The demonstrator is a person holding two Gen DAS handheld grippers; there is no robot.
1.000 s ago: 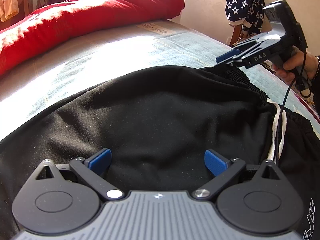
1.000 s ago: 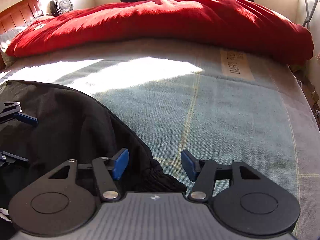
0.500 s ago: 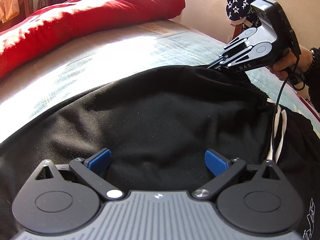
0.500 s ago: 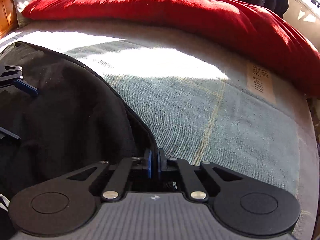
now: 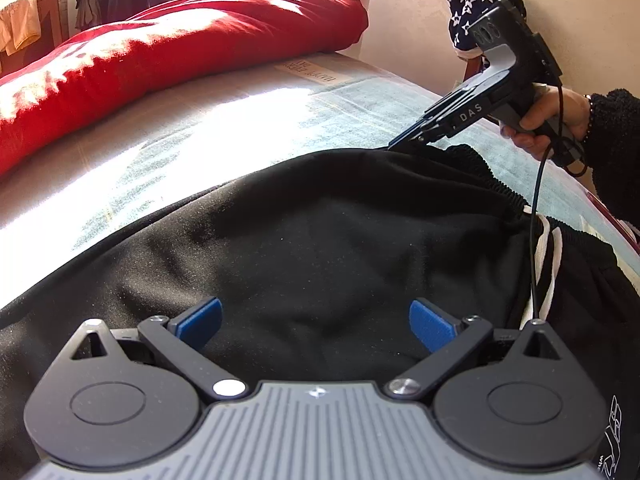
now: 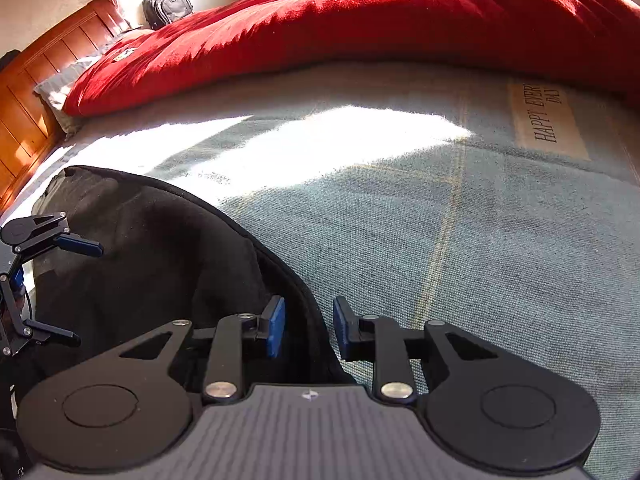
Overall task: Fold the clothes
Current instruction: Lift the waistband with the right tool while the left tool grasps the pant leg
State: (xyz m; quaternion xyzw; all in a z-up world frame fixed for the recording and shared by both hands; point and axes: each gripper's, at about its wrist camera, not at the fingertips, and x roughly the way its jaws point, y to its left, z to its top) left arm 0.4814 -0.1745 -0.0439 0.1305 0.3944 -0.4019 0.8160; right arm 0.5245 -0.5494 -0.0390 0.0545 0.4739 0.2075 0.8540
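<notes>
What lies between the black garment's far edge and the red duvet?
Only bare grey-green bed cover, partly sunlit, separates the black garment from the red duvet; the right wrist view shows it best.

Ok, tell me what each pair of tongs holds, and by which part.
Nothing. Left tongs hang open over the black garment; right tongs have just been opening, the garment's edge loose between their pads.

- My left tongs (image 5: 316, 322) point steeply down, blue pads spread wide.
- My right tongs (image 6: 308, 326) have just been opening; black cloth edge sits between the pads, unpressed.
- My right hand (image 5: 548, 118) grips the handle.
</notes>
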